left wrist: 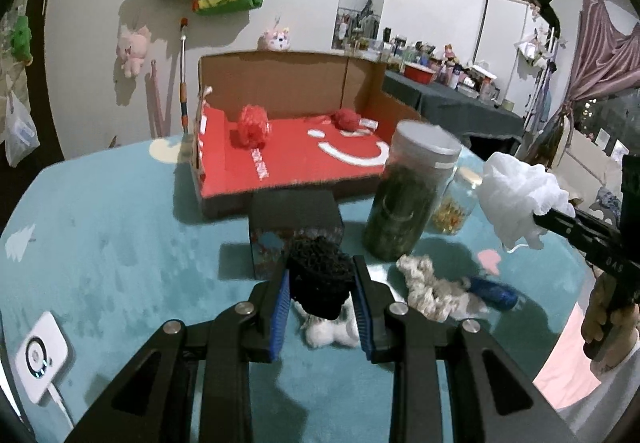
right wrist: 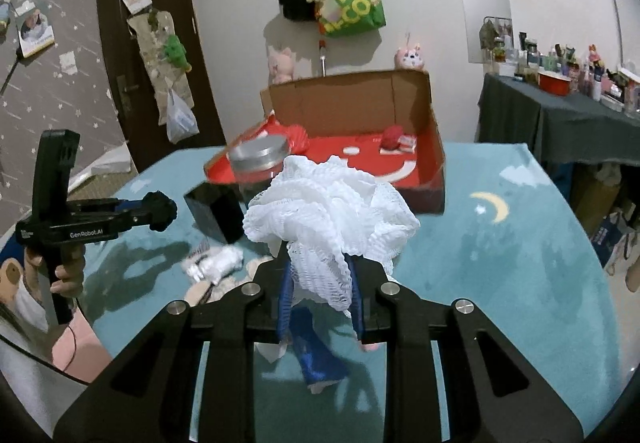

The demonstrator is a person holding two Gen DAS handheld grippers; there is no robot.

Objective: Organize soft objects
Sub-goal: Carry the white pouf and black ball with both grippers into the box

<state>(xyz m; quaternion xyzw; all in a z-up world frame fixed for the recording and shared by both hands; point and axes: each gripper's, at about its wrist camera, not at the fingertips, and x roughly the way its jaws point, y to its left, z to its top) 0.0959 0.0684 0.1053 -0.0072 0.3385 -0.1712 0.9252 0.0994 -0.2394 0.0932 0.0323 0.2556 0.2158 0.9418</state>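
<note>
a teal counter [left wrist: 120, 219] fills the lower frame below a white wall. left tongs [left wrist: 320, 283] pinch a black mesh puff [left wrist: 320, 279], centre; right tongs [right wrist: 320, 283] pinch a frilly white mesh puff [right wrist: 328, 211], centre.

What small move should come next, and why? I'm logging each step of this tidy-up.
Probably carry the white mesh puff, clamped in the right gripper, forward over the red-floored cardboard box and release. Two red puffs already lie inside, and the puff is held off the table.
</note>
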